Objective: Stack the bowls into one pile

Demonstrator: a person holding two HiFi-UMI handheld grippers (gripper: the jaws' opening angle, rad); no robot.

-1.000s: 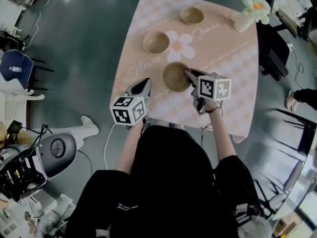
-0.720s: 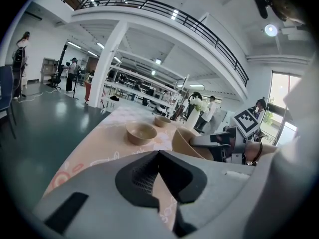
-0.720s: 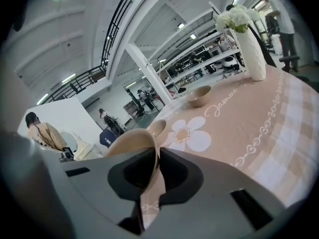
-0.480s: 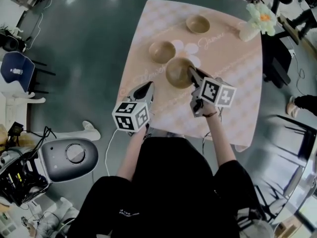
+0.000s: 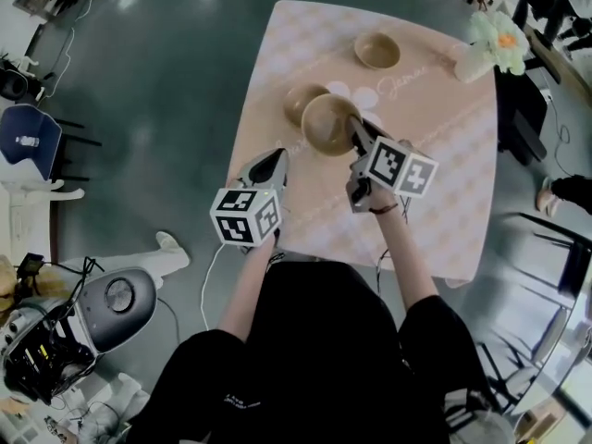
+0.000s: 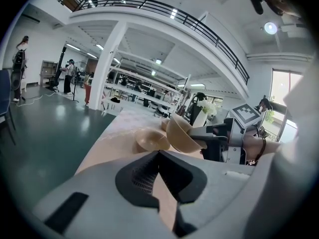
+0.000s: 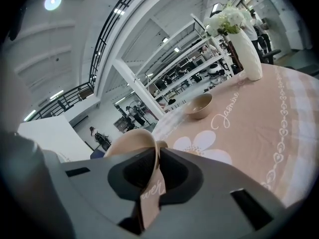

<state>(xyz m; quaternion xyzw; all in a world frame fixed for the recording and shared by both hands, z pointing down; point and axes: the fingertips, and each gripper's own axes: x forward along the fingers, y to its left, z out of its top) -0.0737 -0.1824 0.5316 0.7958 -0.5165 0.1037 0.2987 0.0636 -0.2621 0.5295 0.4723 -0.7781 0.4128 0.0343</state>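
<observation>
Three tan bowls are on or over the pink table (image 5: 435, 155). My right gripper (image 5: 355, 131) is shut on the rim of one bowl (image 5: 328, 124), holding it tilted in the air. That bowl partly covers a second bowl (image 5: 298, 102) resting on the cloth. A third bowl (image 5: 377, 50) sits farther back. In the right gripper view the held bowl's rim (image 7: 130, 142) is pinched between the pads, and the far bowl (image 7: 199, 106) lies ahead. My left gripper (image 5: 275, 157) hovers near the table's left edge, shut and empty. From the left gripper view the held bowl (image 6: 182, 135) hangs beside the resting bowl (image 6: 150, 141).
A white vase of flowers (image 5: 488, 37) stands at the table's far right corner, and it shows as a vase (image 7: 245, 46) in the right gripper view. A grey round machine (image 5: 111, 296) and a blue chair (image 5: 28, 137) are on the floor at the left.
My right gripper has carried the bowl away from the person and lifted it over the middle bowl. The left gripper has shifted a little forward along the table's left side.
</observation>
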